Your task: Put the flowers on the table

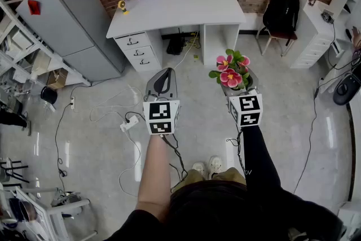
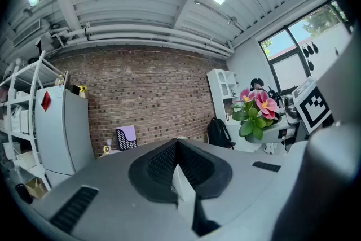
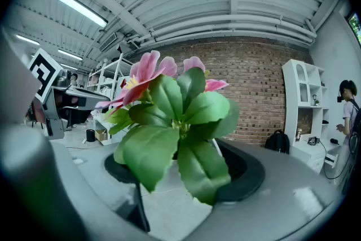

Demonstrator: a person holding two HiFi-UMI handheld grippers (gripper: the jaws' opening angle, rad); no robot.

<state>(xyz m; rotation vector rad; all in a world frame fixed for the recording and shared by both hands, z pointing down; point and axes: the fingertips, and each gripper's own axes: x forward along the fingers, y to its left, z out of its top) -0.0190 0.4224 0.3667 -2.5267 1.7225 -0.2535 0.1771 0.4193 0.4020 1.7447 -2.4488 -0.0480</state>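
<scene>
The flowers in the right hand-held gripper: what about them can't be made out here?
- Base of the flowers: leaves cover it in the right gripper view, blooms hide it in the head view, and it is too small in the left gripper view.
- Where the right hand-held gripper touches them: hidden by the same leaves.

Both arms reach forward toward 12 o'clock, side by side. The bare left forearm carries the left gripper at 11 o'clock, its jaws pressed together with nothing between them. The black-sleeved right arm carries the right gripper at 1 o'clock, its jaws spread wide and clasping the flowers in the air.
</scene>
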